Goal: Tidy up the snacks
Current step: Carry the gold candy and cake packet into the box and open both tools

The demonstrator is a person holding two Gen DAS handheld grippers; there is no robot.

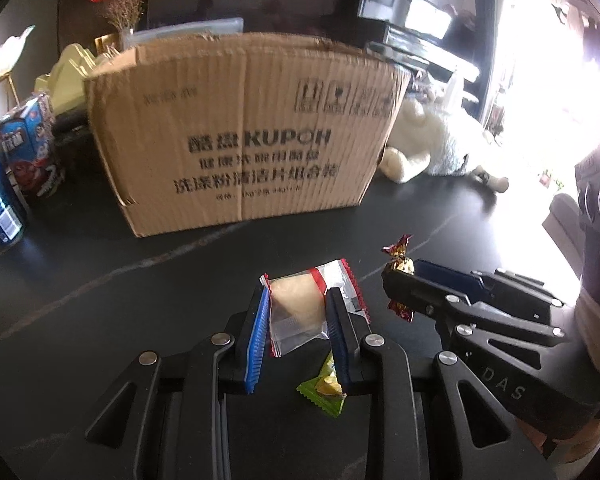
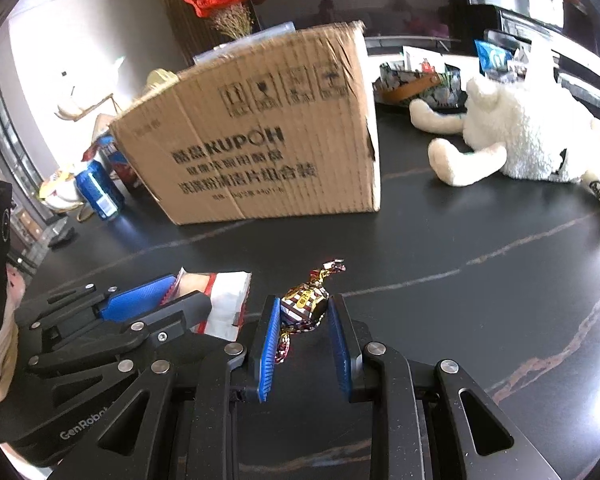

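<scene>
Dark, glossy stone table (image 1: 100, 272) carries a corrugated cardboard box (image 1: 244, 136). Before the box, the left gripper (image 1: 298, 300) pinches a crinkly clear snack packet (image 1: 300, 308) between ribbed blue pads; a green candy (image 1: 326, 386) lies under it.

From the right wrist, the right gripper (image 2: 304, 312) squeezes a foil-wrapped twisted candy (image 2: 304, 304) before the box (image 2: 260, 140); a fluffy white plush toy (image 2: 520, 140) sprawls right of it.

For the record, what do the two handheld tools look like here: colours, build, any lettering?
Both match: the left tool and the right tool have matte black linkage arms with triangular cutouts and silver round pivot pins, ending in fingers faced with ribbed blue pads. White lettering on the bodies reads "GenRobot", cut off, on the left one and "DAS" on the right.
</scene>
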